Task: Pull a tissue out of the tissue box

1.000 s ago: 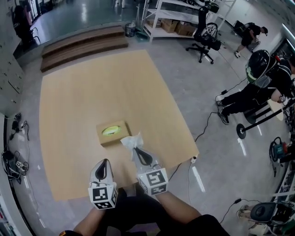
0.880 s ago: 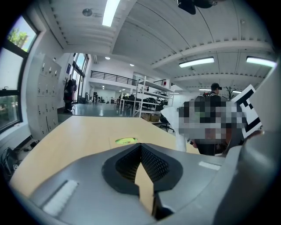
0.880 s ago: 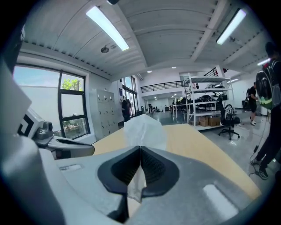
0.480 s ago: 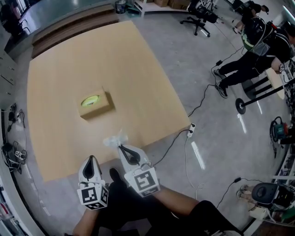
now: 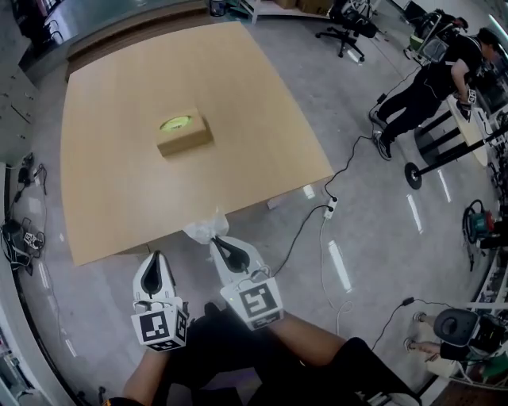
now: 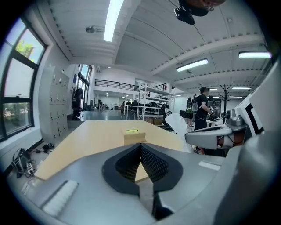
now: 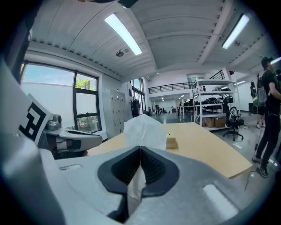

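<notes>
Big workshop hall: grey polished floor [image 5: 373,262], strip lights overhead, shelving at the far end. A large light-wood table [image 5: 246,87] fills the upper left of the head view. The tissue box [image 5: 184,135] sits approx mid-table, brown cardboard w/ a yellow-green oval opening on top.

The right gripper [image 5: 215,240] is off the table, just past its near edge, over the floor. Its jaws are clamped on a white tissue [image 5: 206,227]. In the right gripper view the tissue bunches up above the closed jaw tips, and a strip of it runs down btwn the pads. The tissue is fully clear of the box and well apart from it.

The left gripper [image 5: 155,257] hangs beside the right one, also over the floor near the table edge. Its jaws are pressed together w/ nothing btwn them. In both gripper views the box shows beyond the jaw tips, far down the table.

Bkgd: a person [image 5: 432,75] in dark clothes at upper right, an office chair [image 5: 347,17] past the table's far corner, and a cable w/ power strip [image 5: 330,209] on the floor by the table's right corner.
</notes>
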Demonstrator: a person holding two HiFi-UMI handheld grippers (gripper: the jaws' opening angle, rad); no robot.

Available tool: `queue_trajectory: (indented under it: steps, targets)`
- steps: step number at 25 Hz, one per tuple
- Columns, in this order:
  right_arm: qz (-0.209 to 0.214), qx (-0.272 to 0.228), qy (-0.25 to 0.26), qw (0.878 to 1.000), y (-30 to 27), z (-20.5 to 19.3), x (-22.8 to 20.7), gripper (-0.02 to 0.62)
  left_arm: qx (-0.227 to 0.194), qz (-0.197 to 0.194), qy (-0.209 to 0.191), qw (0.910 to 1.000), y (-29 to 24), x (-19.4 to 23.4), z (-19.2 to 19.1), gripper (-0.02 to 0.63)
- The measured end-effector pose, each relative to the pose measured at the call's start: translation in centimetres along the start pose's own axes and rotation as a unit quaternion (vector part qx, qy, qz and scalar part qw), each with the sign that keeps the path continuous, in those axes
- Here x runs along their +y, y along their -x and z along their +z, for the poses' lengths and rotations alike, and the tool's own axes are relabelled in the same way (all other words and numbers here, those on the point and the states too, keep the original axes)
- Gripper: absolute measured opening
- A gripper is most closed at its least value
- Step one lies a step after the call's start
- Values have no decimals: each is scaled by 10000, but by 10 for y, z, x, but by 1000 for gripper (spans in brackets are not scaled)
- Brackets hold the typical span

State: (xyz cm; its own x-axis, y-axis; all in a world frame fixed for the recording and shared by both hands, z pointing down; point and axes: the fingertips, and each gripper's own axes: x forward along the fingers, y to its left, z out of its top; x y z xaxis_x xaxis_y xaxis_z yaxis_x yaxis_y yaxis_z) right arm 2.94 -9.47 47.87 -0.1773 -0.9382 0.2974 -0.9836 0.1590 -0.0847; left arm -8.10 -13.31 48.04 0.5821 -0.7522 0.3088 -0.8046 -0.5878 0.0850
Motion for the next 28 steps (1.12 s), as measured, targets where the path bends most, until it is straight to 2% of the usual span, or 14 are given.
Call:
queue_trajectory:
  steps: [7,12,21,28]
  targets:
    - [-154,171,40,9997,59,-33,83,-2,-101,216,279,9993,112,36,-38,18]
    - [-192,292,103,9993,95,-39,124,-2,-242,155,383,9989,158,40,-44,18]
    - [-90,301,177,9993,145,-47,132,-2,-465,2,282,9985,188,-3,-39,18]
    - [-196,176,136,9996,183,-51,111,-2,-576,-58,125,9982,199,-42,-35,18]
